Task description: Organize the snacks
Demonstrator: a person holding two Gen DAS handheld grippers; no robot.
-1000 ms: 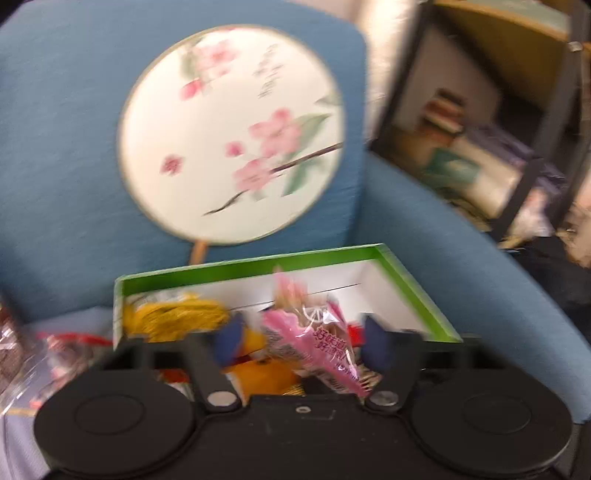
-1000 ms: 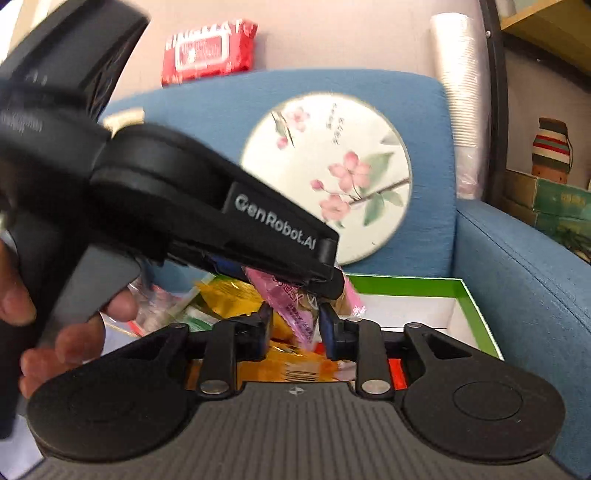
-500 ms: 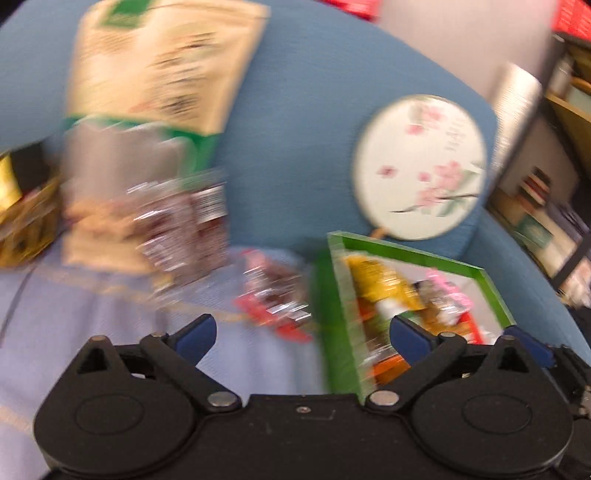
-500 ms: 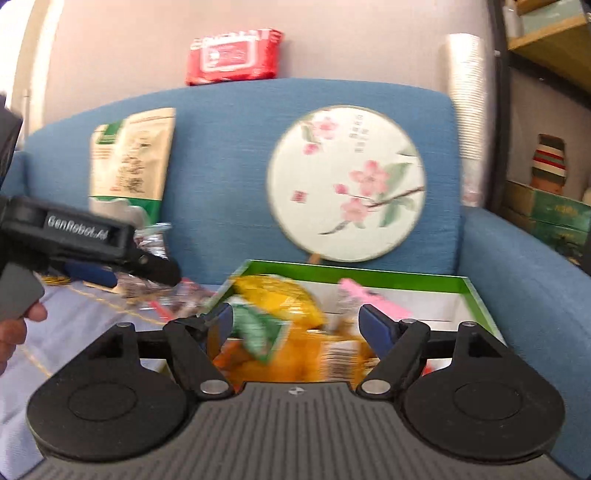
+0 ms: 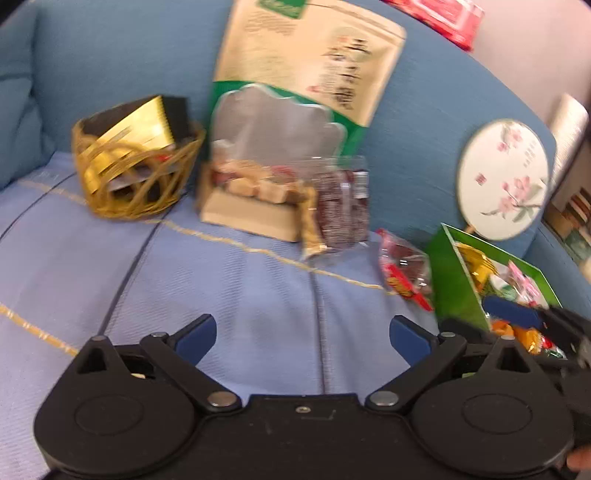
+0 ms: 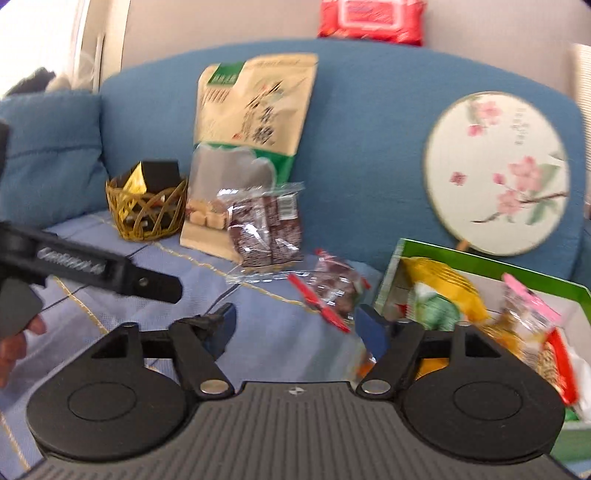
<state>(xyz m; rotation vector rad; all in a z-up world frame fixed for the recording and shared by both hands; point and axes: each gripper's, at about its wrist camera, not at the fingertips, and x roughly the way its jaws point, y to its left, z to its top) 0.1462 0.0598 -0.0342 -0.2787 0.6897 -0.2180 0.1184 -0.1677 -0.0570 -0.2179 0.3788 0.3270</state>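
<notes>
My left gripper (image 5: 303, 332) is open and empty above the light blue seat cloth. The green snack box (image 5: 454, 280) stands to its right, with a red-edged packet (image 5: 402, 269) just before it. My right gripper (image 6: 299, 325) is also open with nothing between its pads; the red-edged packet (image 6: 336, 288) lies just beyond its right finger. In the green box (image 6: 480, 258) lie a yellow packet (image 6: 439, 280) and a pink packet (image 6: 528, 299). A clear bag of dark red sweets (image 6: 266, 229) leans on a large beige pouch (image 6: 251, 110).
A gold wire basket (image 5: 136, 173) holding a black-and-gold box sits at the back left of the seat. A round painted fan (image 6: 498, 173) leans on the blue sofa back behind the box. A red wipes pack (image 6: 369, 18) lies on top of the sofa back. A hand holds the left gripper at the left edge.
The right gripper's jaws opened off the pink packet, which now lies in the green box. Both grippers swung left from the box toward the seat, the left one farther.
</notes>
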